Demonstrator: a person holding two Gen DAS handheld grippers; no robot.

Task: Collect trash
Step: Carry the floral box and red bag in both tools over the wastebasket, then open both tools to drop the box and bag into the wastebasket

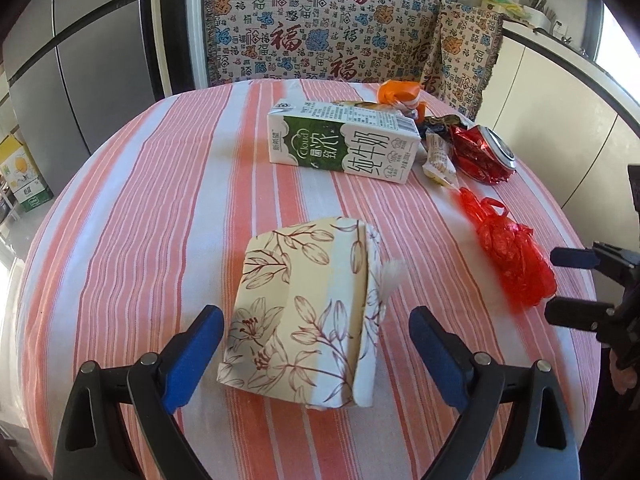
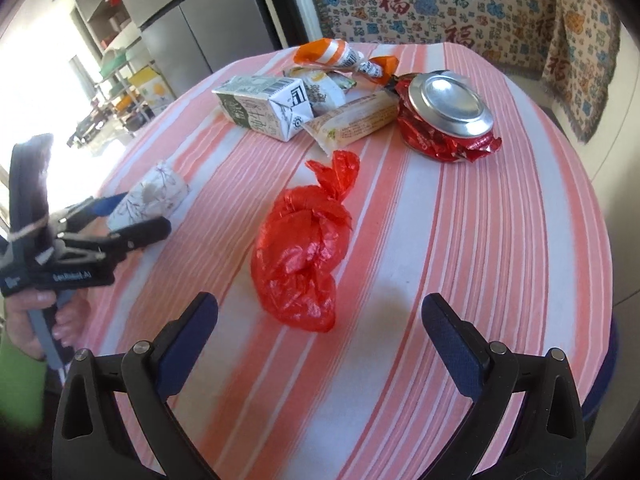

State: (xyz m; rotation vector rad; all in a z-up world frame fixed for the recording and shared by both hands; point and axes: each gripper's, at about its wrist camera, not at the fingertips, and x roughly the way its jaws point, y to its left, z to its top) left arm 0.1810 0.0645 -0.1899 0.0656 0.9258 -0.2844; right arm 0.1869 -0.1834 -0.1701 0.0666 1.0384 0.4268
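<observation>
A floral tissue pack [image 1: 308, 320] lies on the striped table; my left gripper [image 1: 316, 322] is open with its fingers on either side of the pack's near end, apart from it. A knotted red plastic bag [image 2: 302, 248] lies just ahead of my open, empty right gripper [image 2: 320, 314]. Farther back lie a white-green milk carton [image 1: 344, 142], a crushed red can [image 2: 444, 116], a beige snack wrapper [image 2: 352, 122] and an orange wrapper [image 2: 326, 54]. The red bag also shows in the left wrist view [image 1: 512, 252], next to the right gripper [image 1: 560, 284]. The left gripper shows in the right wrist view [image 2: 132, 216].
The round table has a pink and white striped cloth [image 1: 140, 220]. A patterned blanket covers the seat behind it [image 1: 320, 28]. A grey fridge [image 1: 76, 64] stands at the left, a white counter [image 1: 560, 92] at the right. A hand holds the left gripper's handle [image 2: 52, 320].
</observation>
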